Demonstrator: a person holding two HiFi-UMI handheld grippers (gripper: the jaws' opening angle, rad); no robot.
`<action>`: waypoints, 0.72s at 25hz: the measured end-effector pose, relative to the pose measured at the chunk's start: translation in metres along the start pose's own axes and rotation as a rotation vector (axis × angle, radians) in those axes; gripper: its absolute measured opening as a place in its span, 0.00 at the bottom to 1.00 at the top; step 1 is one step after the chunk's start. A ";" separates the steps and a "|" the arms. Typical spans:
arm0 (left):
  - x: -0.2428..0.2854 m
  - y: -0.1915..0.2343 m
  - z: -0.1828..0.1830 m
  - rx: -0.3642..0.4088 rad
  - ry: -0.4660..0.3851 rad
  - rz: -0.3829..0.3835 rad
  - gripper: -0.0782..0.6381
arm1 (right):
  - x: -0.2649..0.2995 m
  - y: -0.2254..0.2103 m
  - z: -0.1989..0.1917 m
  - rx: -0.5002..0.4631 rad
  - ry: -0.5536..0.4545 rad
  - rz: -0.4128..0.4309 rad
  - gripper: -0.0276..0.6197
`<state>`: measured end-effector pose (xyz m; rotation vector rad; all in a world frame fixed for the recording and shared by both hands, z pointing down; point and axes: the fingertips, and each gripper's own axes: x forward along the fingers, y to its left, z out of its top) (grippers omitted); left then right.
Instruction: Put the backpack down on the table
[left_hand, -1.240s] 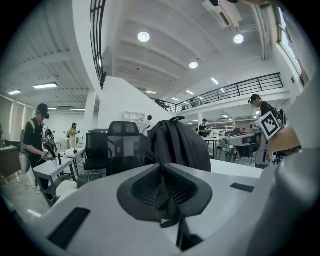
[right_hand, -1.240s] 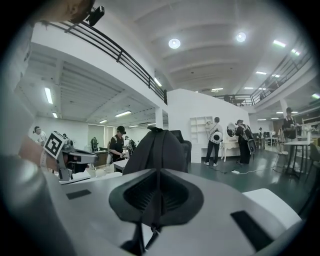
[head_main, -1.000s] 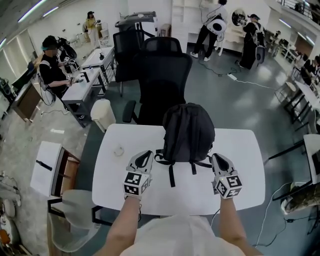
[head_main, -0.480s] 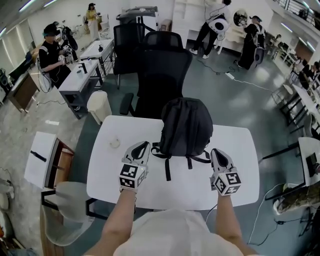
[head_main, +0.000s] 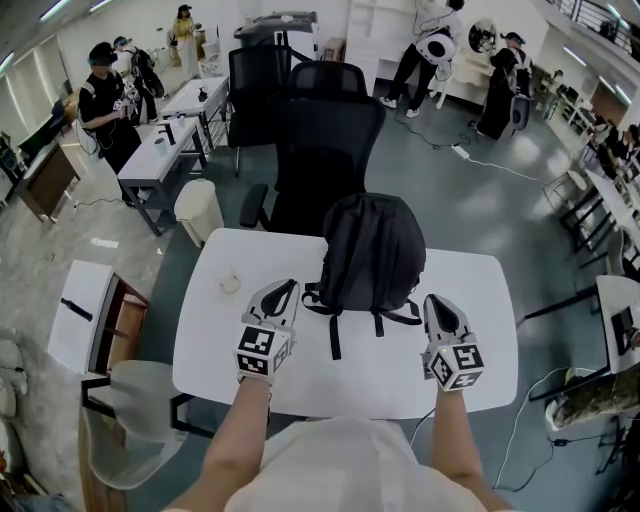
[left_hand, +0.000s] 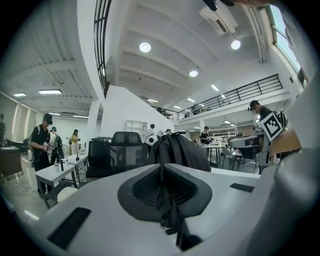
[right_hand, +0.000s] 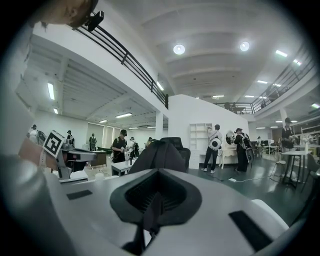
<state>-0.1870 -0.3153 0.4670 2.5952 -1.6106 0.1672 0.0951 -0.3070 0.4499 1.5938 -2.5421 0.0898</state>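
Left of the backpack (head_main: 372, 250), the left gripper (head_main: 283, 290) has its jaws closed tight on a dark left shoulder strap (left_hand: 172, 222), webbing spilling out below the pads. The backpack itself stands upright on the white table (head_main: 480, 300), towards its far edge, with the black office chair (head_main: 325, 150) just behind it. Whether the base sits fully flat is hard to tell from above. On the backpack's right, the right gripper (head_main: 437, 302) is clamped the same way on the right shoulder strap (right_hand: 148, 215). Now the risks. The pack is tall and standing on end, so if one side lets go before the other, the strap that remains held could tug it over sideways. A pull towards the person with both straps pinched would drag or tip it forward. A shove away could send it off the edge behind it, onto the chair. There's also a loose strap (head_main: 335, 340) trailing from the backpack's front, which could snag on a retreating gripper.
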 end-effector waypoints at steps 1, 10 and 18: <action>0.000 0.000 0.000 0.000 0.000 0.000 0.16 | 0.000 0.000 0.000 -0.001 0.000 0.002 0.07; 0.000 -0.001 0.003 0.002 -0.007 -0.005 0.16 | 0.000 0.002 0.002 -0.010 0.000 0.006 0.07; 0.005 -0.003 0.003 -0.002 -0.013 -0.006 0.16 | 0.002 -0.003 0.001 -0.015 0.006 0.009 0.07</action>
